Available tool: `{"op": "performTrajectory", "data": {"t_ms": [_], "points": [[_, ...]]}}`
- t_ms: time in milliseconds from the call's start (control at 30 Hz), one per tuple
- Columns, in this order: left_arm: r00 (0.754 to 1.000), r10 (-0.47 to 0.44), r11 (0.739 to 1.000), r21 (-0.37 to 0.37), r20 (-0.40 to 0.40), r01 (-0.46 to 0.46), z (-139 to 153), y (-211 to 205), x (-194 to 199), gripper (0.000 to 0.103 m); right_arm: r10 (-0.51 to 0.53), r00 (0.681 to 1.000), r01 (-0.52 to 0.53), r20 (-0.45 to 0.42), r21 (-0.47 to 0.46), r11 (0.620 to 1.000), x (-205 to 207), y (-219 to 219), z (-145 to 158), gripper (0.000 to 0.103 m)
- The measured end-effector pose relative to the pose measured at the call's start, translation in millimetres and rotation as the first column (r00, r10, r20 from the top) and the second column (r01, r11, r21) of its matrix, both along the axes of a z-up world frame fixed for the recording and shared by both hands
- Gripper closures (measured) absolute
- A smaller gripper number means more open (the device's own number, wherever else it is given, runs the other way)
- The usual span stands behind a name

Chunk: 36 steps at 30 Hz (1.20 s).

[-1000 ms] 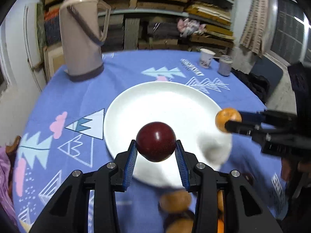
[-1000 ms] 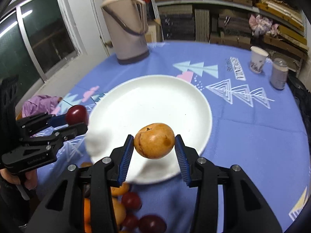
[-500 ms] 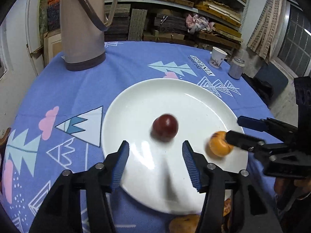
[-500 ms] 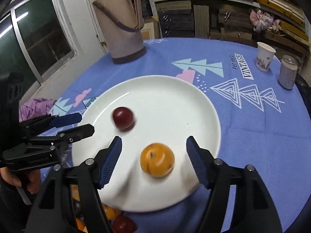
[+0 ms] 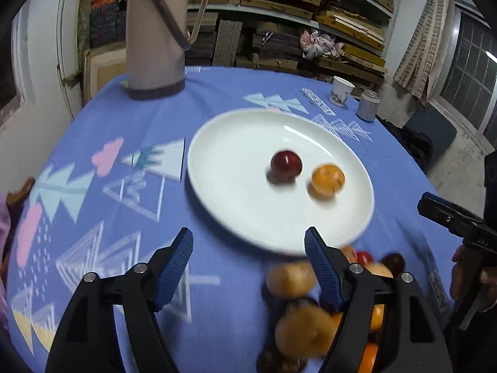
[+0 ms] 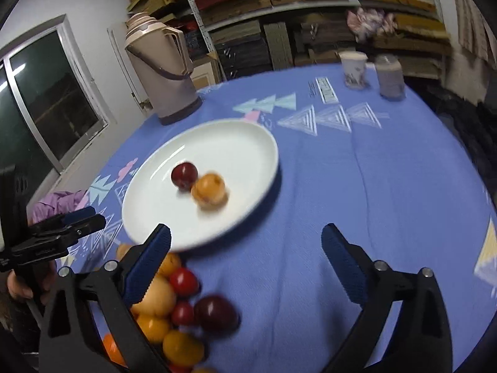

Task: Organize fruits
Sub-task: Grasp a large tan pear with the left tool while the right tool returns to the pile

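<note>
A white plate (image 5: 236,199) (image 6: 248,143) sits mid-table and holds a dark red plum (image 5: 285,165) (image 6: 184,175) and an orange fruit (image 5: 328,180) (image 6: 208,190) side by side. My left gripper (image 5: 248,258) is open and empty, pulled back over the cloth at the plate's near rim. My right gripper (image 6: 245,258) is open and empty, wide apart, near the plate's near edge. A pile of loose fruits (image 5: 304,307) (image 6: 174,304), orange and red, lies on the cloth at the near side.
A tall beige thermos (image 5: 155,31) (image 6: 161,71) stands at the back left. A paper cup (image 5: 341,90) (image 6: 353,68) and a can (image 5: 367,105) (image 6: 389,76) stand at the back right. The blue patterned tablecloth (image 5: 124,143) covers the round table.
Both grippers let go of their fruits onto the plate, opened wider and drew back toward the near side. The plum and orange fruit now rest together on the plate.
</note>
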<state>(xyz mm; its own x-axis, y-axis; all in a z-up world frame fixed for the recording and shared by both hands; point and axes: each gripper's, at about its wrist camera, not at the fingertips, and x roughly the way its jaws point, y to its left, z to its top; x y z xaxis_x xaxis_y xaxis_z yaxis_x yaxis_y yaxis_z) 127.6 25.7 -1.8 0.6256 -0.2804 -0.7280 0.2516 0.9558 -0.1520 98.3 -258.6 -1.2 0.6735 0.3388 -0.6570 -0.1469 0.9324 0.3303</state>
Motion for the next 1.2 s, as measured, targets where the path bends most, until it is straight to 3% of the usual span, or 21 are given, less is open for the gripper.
{"op": "performTrajectory", "data": {"t_ms": [267, 533, 700, 833, 867, 967, 1200], "points": [[0.999, -0.014, 0.999, -0.031, -0.029, 0.013, -4.5, 1.1, -44.5, 0.027, -0.001, 0.999, 0.002, -0.04, 0.025, 1.0, -44.9, -1.5, -12.5, 0.005], [0.998, -0.047, 0.999, 0.013, -0.029, 0.047, -12.0, -20.3, -68.1, 0.027, 0.061, 0.998, -0.059, 0.019, -0.097, 0.994, -85.2, 22.1, -11.1, 0.005], [0.998, -0.055, 0.998, 0.041, -0.038, 0.056, -19.5, -27.1, -67.2, 0.028, 0.078, 0.997, -0.076, 0.029, -0.075, 0.994, -94.1, 20.4, -12.3, 0.005], [0.997, -0.048, 0.999, 0.003, -0.066, 0.048, -26.2, -24.0, -58.4, 0.028, 0.051, 0.999, -0.051, 0.012, -0.032, 0.998, -88.4, 15.6, -16.9, 0.005], [0.996, -0.048, 0.999, -0.009, -0.07, 0.047, -26.9, -23.1, -56.0, 0.031, 0.053, 0.999, -0.053, 0.005, -0.024, 0.998, -87.0, 15.3, -18.6, 0.005], [0.993, -0.067, 0.997, -0.034, -0.095, 0.064, -29.3, -24.3, -50.6, 0.056, 0.059, 0.998, -0.059, -0.014, -0.027, 0.998, -83.6, 17.5, -24.1, 0.005], [0.994, -0.067, 0.996, -0.065, -0.088, 0.062, -32.6, -21.1, -52.5, 0.056, 0.056, 0.998, -0.057, -0.019, -0.041, 0.998, -83.9, 18.8, -26.4, 0.005]]}}
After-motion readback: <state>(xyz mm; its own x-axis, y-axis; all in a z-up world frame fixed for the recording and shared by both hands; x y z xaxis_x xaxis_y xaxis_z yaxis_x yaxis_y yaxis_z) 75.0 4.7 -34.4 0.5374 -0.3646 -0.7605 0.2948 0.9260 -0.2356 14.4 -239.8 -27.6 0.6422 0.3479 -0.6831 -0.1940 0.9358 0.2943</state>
